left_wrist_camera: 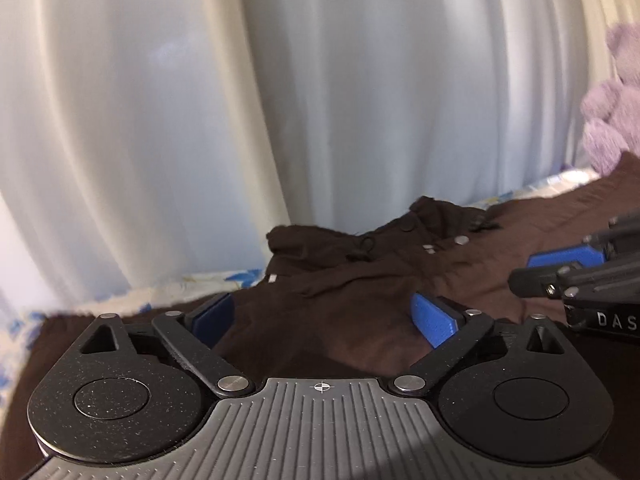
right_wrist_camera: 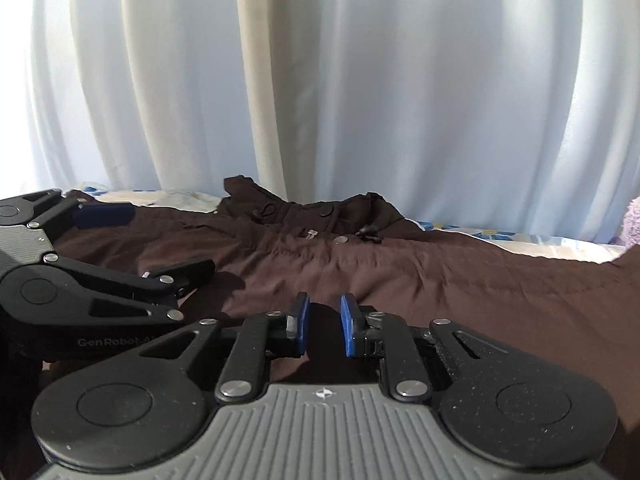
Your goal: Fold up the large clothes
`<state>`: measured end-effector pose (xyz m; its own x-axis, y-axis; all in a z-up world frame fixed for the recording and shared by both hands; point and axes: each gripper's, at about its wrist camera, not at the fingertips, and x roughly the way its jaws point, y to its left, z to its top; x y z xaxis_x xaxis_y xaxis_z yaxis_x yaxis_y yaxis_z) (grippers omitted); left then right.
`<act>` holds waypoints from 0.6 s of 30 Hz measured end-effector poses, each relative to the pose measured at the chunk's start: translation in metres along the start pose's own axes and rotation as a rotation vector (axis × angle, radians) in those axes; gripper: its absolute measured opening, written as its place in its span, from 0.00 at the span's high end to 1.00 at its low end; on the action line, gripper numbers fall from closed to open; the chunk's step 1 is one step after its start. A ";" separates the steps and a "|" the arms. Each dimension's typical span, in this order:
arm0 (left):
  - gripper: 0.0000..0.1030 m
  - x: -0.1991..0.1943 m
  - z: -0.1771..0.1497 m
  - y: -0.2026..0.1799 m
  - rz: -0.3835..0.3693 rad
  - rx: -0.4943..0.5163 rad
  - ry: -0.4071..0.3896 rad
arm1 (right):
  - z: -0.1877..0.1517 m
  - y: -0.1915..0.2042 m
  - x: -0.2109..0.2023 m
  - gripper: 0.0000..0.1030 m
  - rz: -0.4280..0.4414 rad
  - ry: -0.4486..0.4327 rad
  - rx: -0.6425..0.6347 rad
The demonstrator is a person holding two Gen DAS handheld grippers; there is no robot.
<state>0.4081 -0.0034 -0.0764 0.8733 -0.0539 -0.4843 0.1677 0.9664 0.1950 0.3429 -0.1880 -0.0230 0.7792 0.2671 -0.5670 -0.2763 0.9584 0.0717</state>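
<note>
White curtains (right_wrist_camera: 360, 80) of thin, softly pleated fabric fill the upper two thirds of both views, hanging in long vertical folds. Below them a dark brown garment (right_wrist_camera: 400, 272) of matte woven cloth lies spread across the lower half of each frame, creased, with a rumpled collar end at centre and small round metal snaps (right_wrist_camera: 341, 239) along its front. It rests on a pale bedsheet (right_wrist_camera: 500, 236) with a blue floral print, visible as a narrow strip at the cloth's far edge. A fuzzy lilac plush item (left_wrist_camera: 612, 120) sits at the right edge of the left view; its form is unclear. The left gripper (left_wrist_camera: 324, 316), black with blue rubbery pads, stands wide apart over the garment, gripping nothing. The right gripper (right_wrist_camera: 323, 326) has its flat blue pads drawn narrow, with a gap between them and no cloth caught.
</note>
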 end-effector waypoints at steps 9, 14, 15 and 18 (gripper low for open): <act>0.00 0.016 -0.005 0.046 -0.062 -0.217 0.046 | -0.016 -0.016 0.011 0.86 0.046 -0.061 0.028; 0.00 0.036 -0.001 0.087 0.108 -0.242 0.121 | -0.011 -0.060 0.004 0.86 -0.087 -0.052 0.018; 0.00 0.039 -0.001 0.094 0.121 -0.243 0.127 | -0.010 -0.077 0.005 0.86 -0.129 -0.039 0.049; 0.00 0.045 -0.003 0.106 0.153 -0.229 0.151 | -0.009 -0.124 0.002 0.92 -0.254 -0.025 0.111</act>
<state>0.4639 0.0970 -0.0804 0.7994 0.1179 -0.5891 -0.0828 0.9928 0.0863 0.3740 -0.3074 -0.0401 0.8297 0.0180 -0.5579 -0.0081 0.9998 0.0203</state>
